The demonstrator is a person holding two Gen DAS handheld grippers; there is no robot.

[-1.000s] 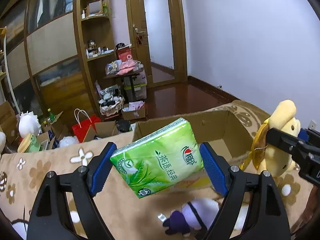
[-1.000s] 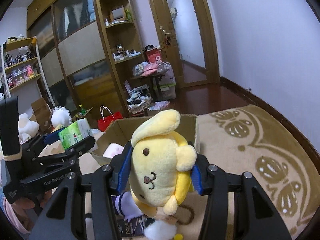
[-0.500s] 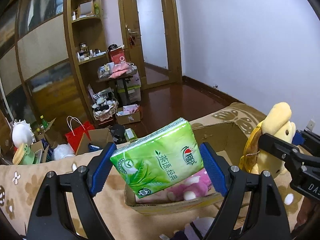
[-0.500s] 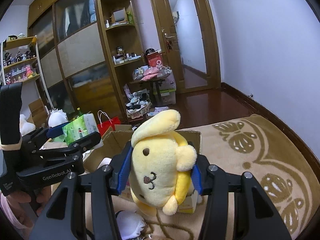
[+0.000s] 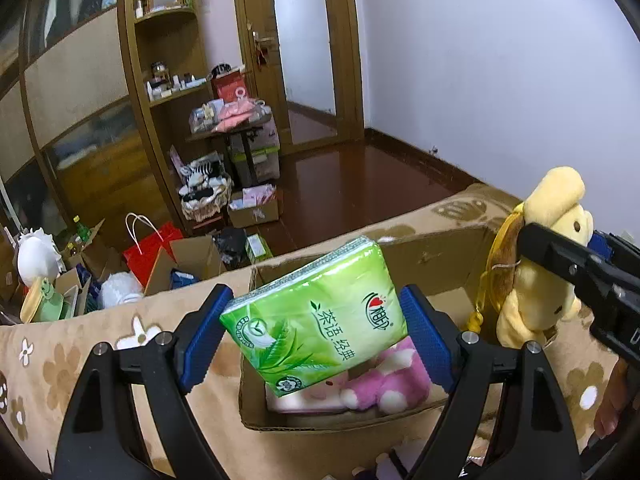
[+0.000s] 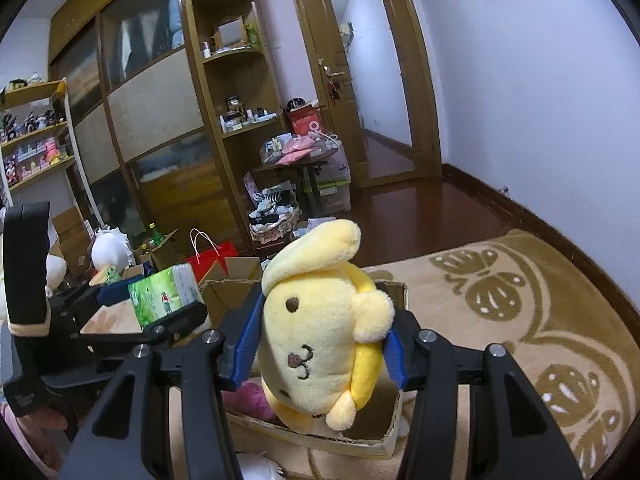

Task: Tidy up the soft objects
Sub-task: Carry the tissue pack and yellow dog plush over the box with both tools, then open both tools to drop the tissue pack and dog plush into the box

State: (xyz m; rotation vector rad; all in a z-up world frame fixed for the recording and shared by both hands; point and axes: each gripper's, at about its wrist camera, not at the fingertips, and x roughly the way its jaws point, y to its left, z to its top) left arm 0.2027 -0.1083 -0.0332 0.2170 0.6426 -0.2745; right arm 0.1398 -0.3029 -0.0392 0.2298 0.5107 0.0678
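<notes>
My left gripper (image 5: pixel 314 334) is shut on a green tissue pack (image 5: pixel 316 320) and holds it above the near left part of an open cardboard box (image 5: pixel 436 248). A pink plush toy (image 5: pixel 384 384) lies inside the box. My right gripper (image 6: pixel 320 346) is shut on a yellow dog plush (image 6: pixel 320 340) and holds it over the box (image 6: pixel 394 432). The yellow plush also shows at the right of the left wrist view (image 5: pixel 540 280). The tissue pack shows at the left of the right wrist view (image 6: pixel 164 294).
The box sits on a beige patterned blanket (image 6: pixel 520 320) on a bed. Beyond the bed edge the floor holds a red bag (image 5: pixel 152 248), open cartons, a white plush (image 5: pixel 36 256) and a basket (image 5: pixel 204 200). Wooden shelves and a door stand behind.
Both grippers have risen and moved over the box with their loads. The inside of the box and the pink plush have come into view below the tissue pack.
</notes>
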